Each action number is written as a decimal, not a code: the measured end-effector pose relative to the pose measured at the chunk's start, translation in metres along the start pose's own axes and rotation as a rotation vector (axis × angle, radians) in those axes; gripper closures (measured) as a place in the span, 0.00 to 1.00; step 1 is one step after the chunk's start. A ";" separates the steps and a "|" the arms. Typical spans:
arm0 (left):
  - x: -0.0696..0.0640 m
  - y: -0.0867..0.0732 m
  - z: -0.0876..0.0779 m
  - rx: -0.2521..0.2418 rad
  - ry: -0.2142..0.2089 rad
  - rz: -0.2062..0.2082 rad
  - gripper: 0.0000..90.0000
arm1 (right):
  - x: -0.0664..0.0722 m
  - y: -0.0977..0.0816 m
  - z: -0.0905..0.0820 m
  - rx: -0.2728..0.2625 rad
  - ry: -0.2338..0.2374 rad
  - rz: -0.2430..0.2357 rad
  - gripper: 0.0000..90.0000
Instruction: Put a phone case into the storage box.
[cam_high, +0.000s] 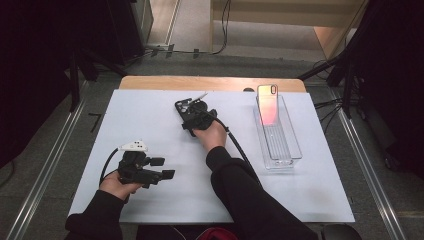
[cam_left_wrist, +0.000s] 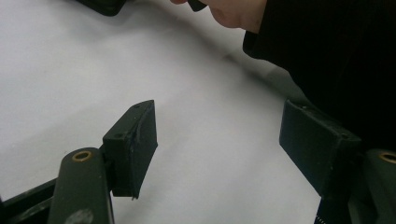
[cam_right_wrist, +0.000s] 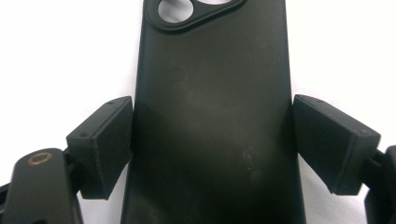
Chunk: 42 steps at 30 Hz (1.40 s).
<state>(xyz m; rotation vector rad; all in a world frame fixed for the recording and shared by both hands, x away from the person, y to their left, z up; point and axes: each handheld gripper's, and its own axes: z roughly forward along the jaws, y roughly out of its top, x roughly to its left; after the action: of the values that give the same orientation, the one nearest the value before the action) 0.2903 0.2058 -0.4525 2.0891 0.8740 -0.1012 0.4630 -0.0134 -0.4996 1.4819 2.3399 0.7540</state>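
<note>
A matte black phone case (cam_right_wrist: 212, 116) lies on a plain white table sheet (cam_high: 150, 125). At two o'clock from it, a clear plastic tray (cam_high: 290, 145) holds a phone case (cam_high: 268, 105) shading pink to orange. Both grippers' jaws are black.

The left hand (cam_high: 116, 186) rests low on the near left and holds the left gripper (cam_high: 161, 169), whose jaws stand wide apart with nothing between them. The right arm (cam_high: 240, 190) reaches forward. The right gripper (cam_right_wrist: 212, 140) has its jaws on both sides of a case (cam_right_wrist: 212, 116).
</note>
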 end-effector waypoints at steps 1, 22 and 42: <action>0.000 0.000 0.000 0.000 -0.001 0.000 0.31 | -0.001 0.000 0.000 0.001 0.001 -0.004 0.17; 0.001 0.000 0.000 -0.004 -0.001 -0.008 0.32 | -0.014 0.004 -0.036 -0.056 0.118 -0.028 0.17; 0.001 0.002 0.003 -0.006 0.002 -0.018 0.32 | -0.030 -0.025 -0.111 -0.124 0.247 -0.064 0.17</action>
<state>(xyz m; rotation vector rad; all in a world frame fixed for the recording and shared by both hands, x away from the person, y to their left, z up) 0.2927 0.2036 -0.4536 2.0767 0.8935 -0.1054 0.4035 -0.0803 -0.4234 1.3218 2.4501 1.0983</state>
